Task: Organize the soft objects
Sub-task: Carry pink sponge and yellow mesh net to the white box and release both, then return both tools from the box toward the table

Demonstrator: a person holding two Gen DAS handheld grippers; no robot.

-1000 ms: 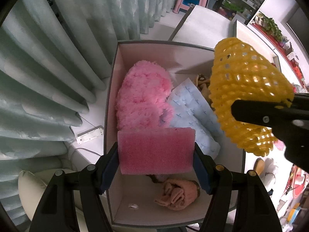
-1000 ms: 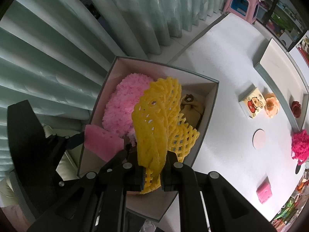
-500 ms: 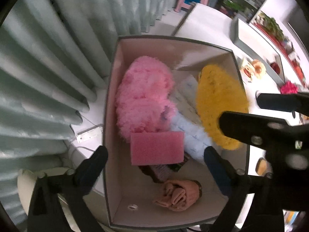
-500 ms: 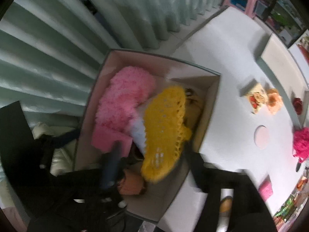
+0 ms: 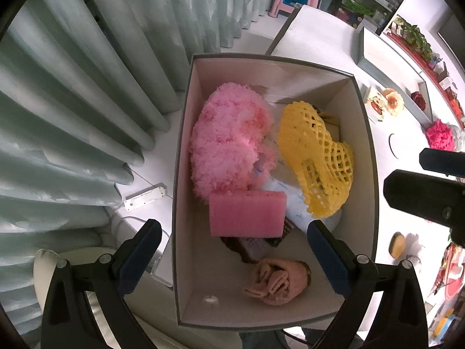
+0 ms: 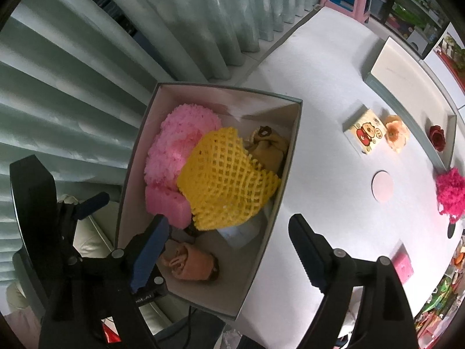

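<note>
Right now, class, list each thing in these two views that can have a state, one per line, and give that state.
Box: lid off, partly filled.
Yellow foam net: released, lying in box.
Pink sponge: released, lying in box.
Left gripper: jaws wide, empty.
Right gripper: jaws opening, nothing between them.
Pink fluffy piece: resting in box.

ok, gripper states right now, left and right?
Left gripper: open, empty; the pink sponge lies loose in the box.
Right gripper: jaws opening, nothing between them; the yellow foam net rests in the box.
</note>
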